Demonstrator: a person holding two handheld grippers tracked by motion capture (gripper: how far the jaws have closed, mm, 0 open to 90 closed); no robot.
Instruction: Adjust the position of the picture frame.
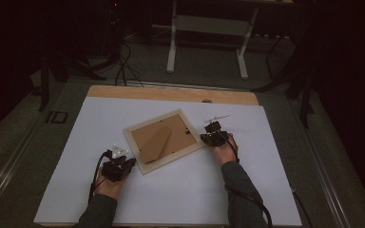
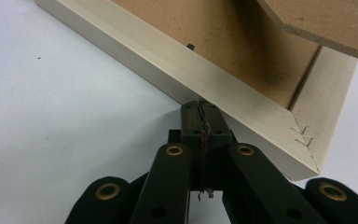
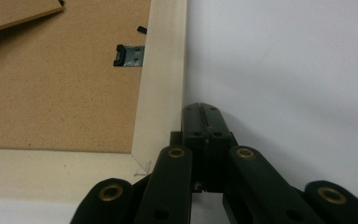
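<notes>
Your left gripper [image 1: 119,164] sits nearest the camera in the high view, at the picture frame's [image 1: 164,140] near corner; its jaws are clenched together with nothing between them, tips touching the pale wooden side (confirmed in the left gripper view [image 2: 200,114]). That frame lies face down and askew at the middle of the desk [image 1: 247,190], brown backing board [image 1: 168,130] up, its stand flap [image 1: 154,146] resting on it. Your right gripper [image 1: 212,135] is likewise clenched and empty, tips against the frame's right-hand side just below a metal retaining clip [image 3: 129,55]. Assessment: you are nudging or squaring the frame from two sides. No clip appears turned, the backing remains seated; opening it, if intended, is not yet begun.
</notes>
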